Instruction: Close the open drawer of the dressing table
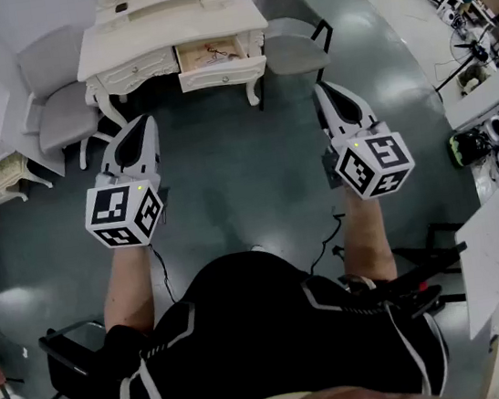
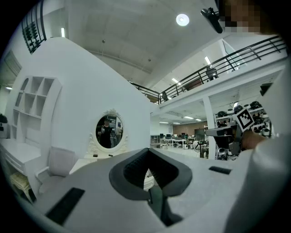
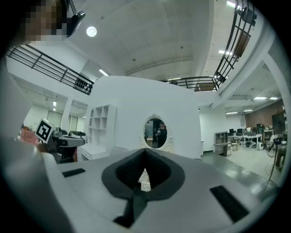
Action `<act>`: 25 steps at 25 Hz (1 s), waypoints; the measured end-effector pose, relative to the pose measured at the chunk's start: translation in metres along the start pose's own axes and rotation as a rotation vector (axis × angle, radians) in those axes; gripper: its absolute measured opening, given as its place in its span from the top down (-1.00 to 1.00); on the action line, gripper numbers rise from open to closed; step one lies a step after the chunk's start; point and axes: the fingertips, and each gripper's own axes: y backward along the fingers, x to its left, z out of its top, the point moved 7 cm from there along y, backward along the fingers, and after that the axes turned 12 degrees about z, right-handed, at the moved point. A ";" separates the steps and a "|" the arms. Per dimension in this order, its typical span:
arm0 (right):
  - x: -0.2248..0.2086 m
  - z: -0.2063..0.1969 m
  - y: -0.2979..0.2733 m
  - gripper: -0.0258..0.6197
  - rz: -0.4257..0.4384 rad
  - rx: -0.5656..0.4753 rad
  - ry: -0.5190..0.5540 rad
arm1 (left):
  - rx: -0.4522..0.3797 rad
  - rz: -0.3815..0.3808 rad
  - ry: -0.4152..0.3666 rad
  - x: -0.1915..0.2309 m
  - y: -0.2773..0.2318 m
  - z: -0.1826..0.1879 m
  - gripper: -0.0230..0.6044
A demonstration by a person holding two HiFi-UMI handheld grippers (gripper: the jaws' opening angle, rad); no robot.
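In the head view, the dressing table [image 1: 167, 35] held its open drawer [image 1: 217, 63] well ahead, front edge crosswise, between your left gripper [image 1: 142, 123] and right gripper [image 1: 321, 89], neither clearly nearer; the left gripper view, then the right gripper view, showed jaws pressed together, empty.

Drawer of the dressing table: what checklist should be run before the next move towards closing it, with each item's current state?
1. Drawer pulled out of the dressing table: ok, it is open and needs closing.
2. Left claw free: ok, jaws together, nothing between them.
3. Right claw free: ok, jaws together, nothing between them.
4. Claws at the drawer front: not ok, both are held short of the table, touching nothing.
5. Drawer contents below its rim: cannot tell, too small in the head view.
6. Grey chair away from the drawer front: ok, it stands off to the table's right side.
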 end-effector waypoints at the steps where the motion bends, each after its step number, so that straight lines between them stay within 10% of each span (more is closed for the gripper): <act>1: 0.000 0.002 0.001 0.91 0.002 0.001 0.005 | -0.002 0.002 0.001 -0.002 0.001 0.001 0.92; 25: -0.017 0.005 0.032 0.90 -0.008 -0.020 0.041 | -0.003 -0.013 -0.037 -0.046 -0.008 0.003 0.92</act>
